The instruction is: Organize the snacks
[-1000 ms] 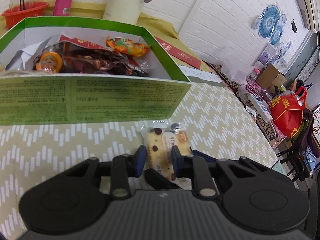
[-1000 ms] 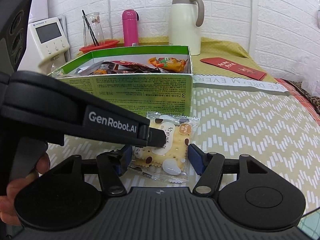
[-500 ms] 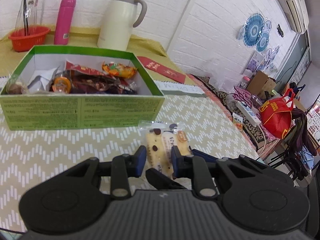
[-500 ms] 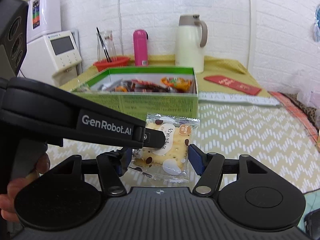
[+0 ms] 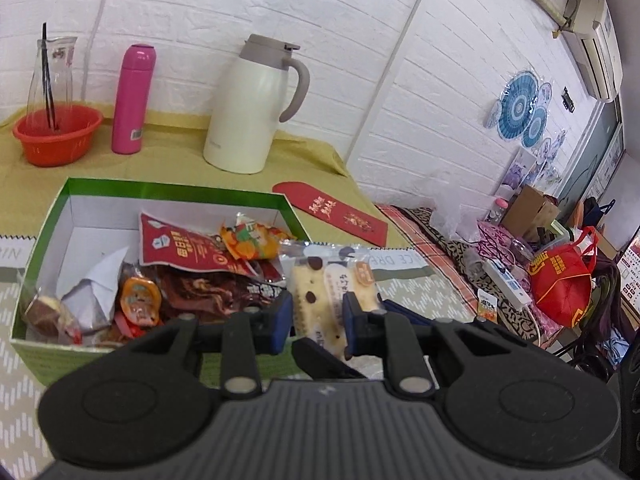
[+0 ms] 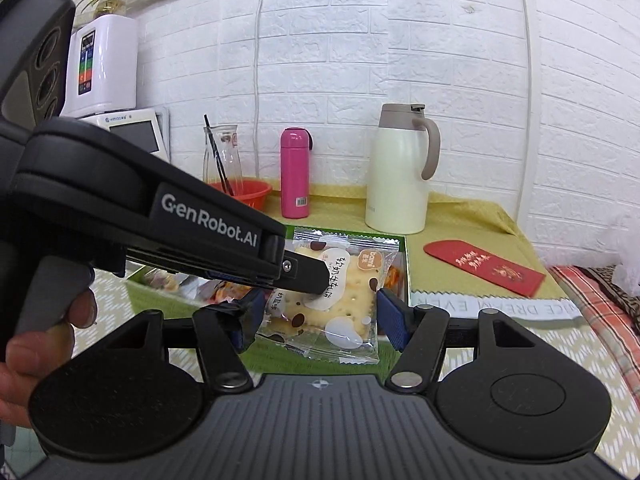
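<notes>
Here the cracker packet (image 5: 332, 284) is off the table, pinched edge-on between the blue pads of the left gripper (image 5: 317, 322), whose jaws are clamped tight on its thin sides. Seen from the right wrist, the same packet (image 6: 334, 296) shows its flat face, with the left gripper (image 6: 308, 276) biting it from the side. The right gripper (image 6: 316, 322) has its fingers on either side of the packet's lower part; the pads look just clear of the wrapper, so it seems spread apart and only bracketing it, though contact on the hidden left pad cannot be ruled out.

The grip on the narrow edges probably leaves the broad face free, so the packet can drop flat.

The green box (image 5: 296, 210) is the landmark: the packet hangs just above and in front of its near right corner, clear of the rim. Inside the box, the red pouch (image 5: 180, 246), the orange wrapper (image 5: 250, 242) and dark packets crowd the right and middle; bare white floor shows toward its far left. Behind the box stand the white jug (image 5: 250, 108), the pink flask (image 5: 132, 100) and the orange bowl (image 5: 56, 136), well apart from its far wall, so overhead room looks open.
</notes>
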{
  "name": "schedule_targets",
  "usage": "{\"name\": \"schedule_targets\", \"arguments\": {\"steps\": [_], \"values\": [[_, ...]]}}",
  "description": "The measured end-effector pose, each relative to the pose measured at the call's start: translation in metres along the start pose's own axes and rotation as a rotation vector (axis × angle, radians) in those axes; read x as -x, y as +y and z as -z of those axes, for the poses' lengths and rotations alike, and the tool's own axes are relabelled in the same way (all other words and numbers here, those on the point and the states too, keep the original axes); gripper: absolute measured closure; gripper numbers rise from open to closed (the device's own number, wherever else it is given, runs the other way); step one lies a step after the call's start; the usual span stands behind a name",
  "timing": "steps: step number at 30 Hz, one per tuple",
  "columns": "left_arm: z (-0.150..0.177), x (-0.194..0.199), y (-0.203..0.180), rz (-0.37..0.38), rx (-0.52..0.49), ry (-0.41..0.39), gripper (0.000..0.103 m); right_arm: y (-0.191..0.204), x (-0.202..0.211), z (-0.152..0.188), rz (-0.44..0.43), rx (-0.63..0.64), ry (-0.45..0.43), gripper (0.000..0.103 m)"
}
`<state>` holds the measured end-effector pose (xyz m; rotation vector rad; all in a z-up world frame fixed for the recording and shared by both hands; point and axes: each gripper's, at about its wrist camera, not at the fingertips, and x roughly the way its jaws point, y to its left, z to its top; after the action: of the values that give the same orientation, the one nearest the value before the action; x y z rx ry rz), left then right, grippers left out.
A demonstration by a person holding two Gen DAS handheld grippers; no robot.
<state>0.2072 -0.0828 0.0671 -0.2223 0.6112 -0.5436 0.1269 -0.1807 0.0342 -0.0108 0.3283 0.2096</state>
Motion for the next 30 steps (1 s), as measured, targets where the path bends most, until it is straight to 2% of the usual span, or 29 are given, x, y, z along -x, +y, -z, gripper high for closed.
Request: {"name": "schedule_targets", "arguments": {"steps": [5, 15, 16, 17, 18, 20, 22, 23, 24, 25, 27, 30], "values": [[-0.008, -0.029, 0.015, -0.005, 0.031, 0.032, 0.085, -0.011, -0.025, 0.001, -0.014, -0.031, 0.021, 0.002], [-0.016, -0.062, 0.035, -0.035, 0.031, 0.06, 0.085, -0.02, -0.063, 0.007, -0.044, -0.038, 0.033, 0.0], [-0.016, -0.062, 0.037, -0.034, 0.035, 0.056, 0.074, -0.02, -0.065, 0.008, -0.05, -0.031, 0.029, 0.0], [-0.015, -0.061, 0.041, -0.03, 0.045, 0.05, 0.059, -0.021, -0.065, 0.01, -0.056, -0.024, 0.024, 0.0], [-0.014, -0.058, 0.045, -0.031, 0.066, 0.036, 0.032, -0.021, -0.065, 0.012, -0.056, -0.016, 0.015, 0.0], [-0.009, -0.05, 0.05, -0.036, 0.107, -0.013, 0.032, -0.02, -0.062, 0.015, -0.038, -0.004, -0.002, 0.0], [-0.007, -0.046, 0.051, -0.055, 0.105, -0.017, 0.026, -0.021, -0.062, 0.017, -0.026, -0.013, 0.001, 0.0], [-0.006, -0.044, 0.05, -0.088, 0.097, -0.014, 0.025, -0.022, -0.061, 0.018, -0.023, -0.017, -0.001, 0.0], [-0.004, -0.041, 0.048, -0.122, 0.087, -0.018, 0.02, -0.021, -0.059, 0.019, -0.018, -0.02, -0.002, 0.0], [-0.001, -0.038, 0.046, -0.152, 0.072, -0.027, 0.003, -0.021, -0.058, 0.02, -0.015, -0.025, 0.0, 0.0], [0.005, -0.028, 0.043, -0.188, 0.045, -0.069, 0.003, -0.019, -0.054, 0.022, -0.014, -0.031, 0.004, 0.0], [0.011, -0.01, 0.038, -0.201, 0.037, -0.092, 0.003, -0.015, -0.046, 0.022, -0.004, -0.034, 0.027, 0.0]]}}
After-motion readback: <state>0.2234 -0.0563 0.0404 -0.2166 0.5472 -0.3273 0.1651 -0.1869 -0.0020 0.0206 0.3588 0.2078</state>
